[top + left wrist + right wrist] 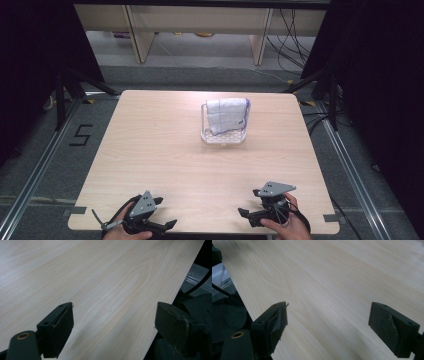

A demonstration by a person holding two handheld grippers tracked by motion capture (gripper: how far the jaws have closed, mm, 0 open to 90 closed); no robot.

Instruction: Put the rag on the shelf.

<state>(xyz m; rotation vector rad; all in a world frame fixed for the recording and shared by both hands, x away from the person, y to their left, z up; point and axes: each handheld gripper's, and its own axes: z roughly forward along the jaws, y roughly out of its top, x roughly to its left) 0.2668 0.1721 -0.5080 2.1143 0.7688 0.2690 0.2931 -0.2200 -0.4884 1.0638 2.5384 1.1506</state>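
Both the left gripper [167, 224] and right gripper [243, 213] are held wide open, empty, at the near edge of the pale wooden desk [165, 150]; a folded white cloth [227, 115] is draped in a white plastic rack [223, 138] toward the far edge.

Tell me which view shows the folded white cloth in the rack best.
The high view: the white cloth drapes over the small white rack past the table's middle, unobstructed. The left and right gripper views look along open jaws at bare tabletop.

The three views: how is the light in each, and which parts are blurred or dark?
High view: the table is evenly lit, the surroundings nearly black, the cloth on the rack bright but soft. Left gripper view: the left gripper has sharp pads, the far wood is blurred, with a pale sheen at upper left. Right gripper view: the right gripper casts soft shadows.
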